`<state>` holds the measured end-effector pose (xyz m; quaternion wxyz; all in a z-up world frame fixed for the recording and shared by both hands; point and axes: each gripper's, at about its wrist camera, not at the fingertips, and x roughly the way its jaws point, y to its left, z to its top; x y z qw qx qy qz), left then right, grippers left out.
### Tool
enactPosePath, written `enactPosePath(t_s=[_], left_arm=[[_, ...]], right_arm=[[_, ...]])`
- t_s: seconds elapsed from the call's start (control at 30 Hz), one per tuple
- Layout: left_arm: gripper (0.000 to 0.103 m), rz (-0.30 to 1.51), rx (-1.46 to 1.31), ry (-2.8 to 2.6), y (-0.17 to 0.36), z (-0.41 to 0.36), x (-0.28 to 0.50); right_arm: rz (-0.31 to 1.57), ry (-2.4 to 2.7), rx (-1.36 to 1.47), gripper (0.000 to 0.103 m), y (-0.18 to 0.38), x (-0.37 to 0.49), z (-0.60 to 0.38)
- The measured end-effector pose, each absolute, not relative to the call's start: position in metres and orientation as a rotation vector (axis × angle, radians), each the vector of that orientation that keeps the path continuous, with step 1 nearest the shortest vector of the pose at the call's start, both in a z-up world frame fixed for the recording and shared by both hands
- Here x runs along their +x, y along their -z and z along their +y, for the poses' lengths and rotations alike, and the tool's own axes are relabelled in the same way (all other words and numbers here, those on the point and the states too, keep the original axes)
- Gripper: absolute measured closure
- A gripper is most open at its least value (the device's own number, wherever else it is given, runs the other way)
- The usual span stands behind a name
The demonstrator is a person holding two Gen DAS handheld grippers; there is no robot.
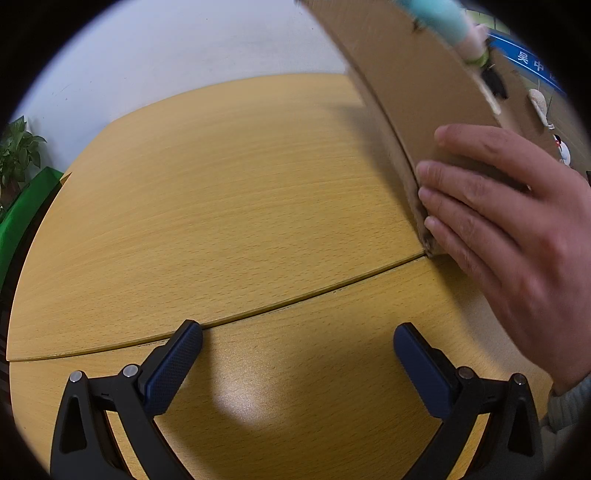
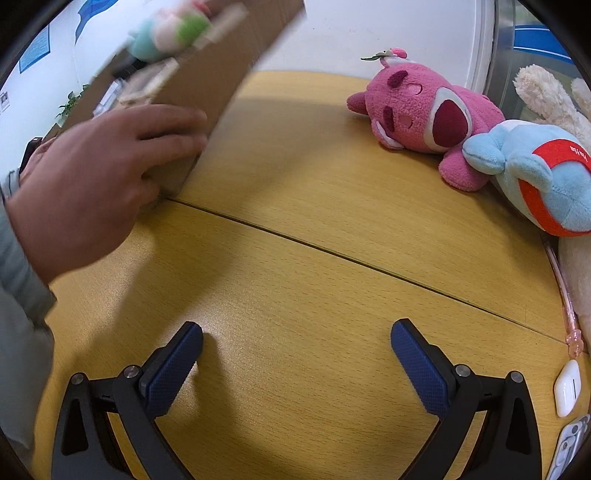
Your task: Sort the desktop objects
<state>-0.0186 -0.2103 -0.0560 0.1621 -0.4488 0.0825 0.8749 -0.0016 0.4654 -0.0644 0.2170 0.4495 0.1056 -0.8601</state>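
A tilted cardboard box (image 1: 417, 85) rests one corner on the wooden table (image 1: 229, 206), and a person's bare hand (image 1: 509, 236) grips that corner. Blurred small plush toys (image 2: 166, 33) show at the top of the box (image 2: 221, 74), with the hand (image 2: 96, 177) on it. My left gripper (image 1: 297, 350) hangs open over bare wood, left of the box. My right gripper (image 2: 295, 349) stands open over bare table too. A pink plush bear (image 2: 424, 118) and a light blue plush (image 2: 539, 177) with a red band lie at the right.
A cream plush (image 2: 543, 99) lies behind the blue one. A pink pen (image 2: 565, 295), a white earbud case (image 2: 567, 387) and a silvery item (image 2: 569, 446) sit along the right table edge. A green object (image 1: 26, 218) and a potted plant (image 1: 18, 151) stand beyond the left edge.
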Motion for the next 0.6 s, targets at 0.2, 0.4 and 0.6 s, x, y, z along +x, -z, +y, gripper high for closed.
enactPosePath(t_s=[0.2, 0.4, 0.6], left_arm=[[0.0, 0.236, -1.28, -2.497, 0.0558, -0.2101, -0.0186], [0.0, 0.236, -1.28, -2.497, 0.0547, -0.208, -0.0215], [0.0, 0.237, -1.279, -2.497, 0.0541, -0.2071, -0.023]], right_arm=[[0.292, 2.382, 1.244, 0.0, 0.0644, -0.0016, 0.4653], [0.291, 2.383, 1.244, 0.0, 0.0634, -0.0028, 0.4657], [0.292, 2.383, 1.244, 0.0, 0.0632, -0.0039, 0.4654]])
